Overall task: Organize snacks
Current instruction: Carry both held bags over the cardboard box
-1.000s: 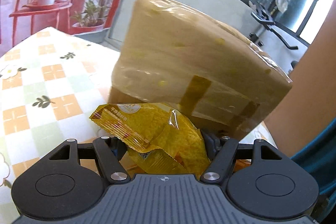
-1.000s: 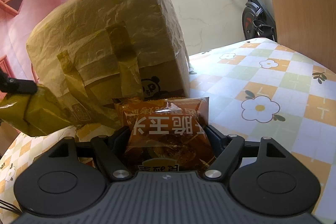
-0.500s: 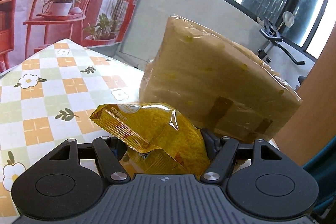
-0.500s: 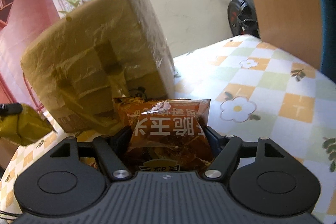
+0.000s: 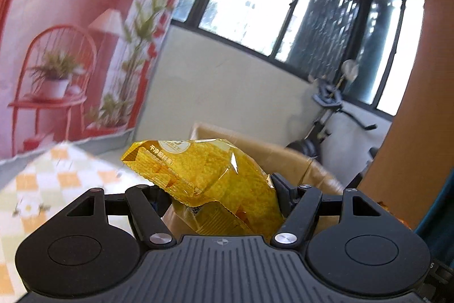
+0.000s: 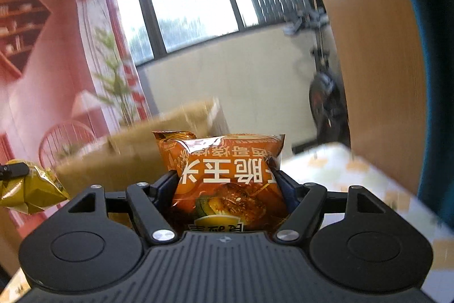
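Above the cardboard box, left tongs clamped on yellow snack packet, right tongs clamped on orange snack packets

Checkered table, apparently bearing box

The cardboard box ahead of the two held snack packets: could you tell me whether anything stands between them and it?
Nothing visible does. The yellow packet in the left gripper and the orange packet in the right gripper face the cardboard box directly.
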Motion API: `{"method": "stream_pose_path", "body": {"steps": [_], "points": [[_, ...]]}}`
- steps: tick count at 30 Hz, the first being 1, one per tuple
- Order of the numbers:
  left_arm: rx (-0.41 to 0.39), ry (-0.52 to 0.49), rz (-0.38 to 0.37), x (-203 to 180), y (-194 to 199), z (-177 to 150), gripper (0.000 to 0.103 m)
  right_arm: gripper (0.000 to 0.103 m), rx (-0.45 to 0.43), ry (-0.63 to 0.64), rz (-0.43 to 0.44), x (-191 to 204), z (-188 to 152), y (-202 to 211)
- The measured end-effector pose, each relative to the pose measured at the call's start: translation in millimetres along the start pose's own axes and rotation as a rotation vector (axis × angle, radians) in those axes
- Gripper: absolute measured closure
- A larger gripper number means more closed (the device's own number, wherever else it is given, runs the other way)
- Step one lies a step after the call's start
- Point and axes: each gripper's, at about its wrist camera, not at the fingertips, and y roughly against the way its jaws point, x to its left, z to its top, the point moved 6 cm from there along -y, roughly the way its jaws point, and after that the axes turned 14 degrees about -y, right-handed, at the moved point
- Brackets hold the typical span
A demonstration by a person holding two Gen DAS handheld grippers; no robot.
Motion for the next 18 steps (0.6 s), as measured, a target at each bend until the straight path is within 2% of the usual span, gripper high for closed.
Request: {"method": "stream_pose_path", "body": {"steps": [5, 10, 14, 18], "points": [[-0.023, -0.035, -0.079, -13, -19, 37, 0.03, 0.029, -0.055, 0.028, 0.061, 27, 35, 1], [-0.026, -0.059, -0.125, -24, -51, 65, 0.03, 0.029, -0.03, 0.063, 0.116, 55, 59, -29], [0.023, -0.052, -0.165, -25, -87, 73, 0.03, 0.029, 0.003, 0.105, 0.153, 77, 72, -71], [0.091, -0.028, -0.178, -19, -126, 70, 0.03, 0.029, 0.078, 0.134, 0.158, 90, 77, -120]]}}
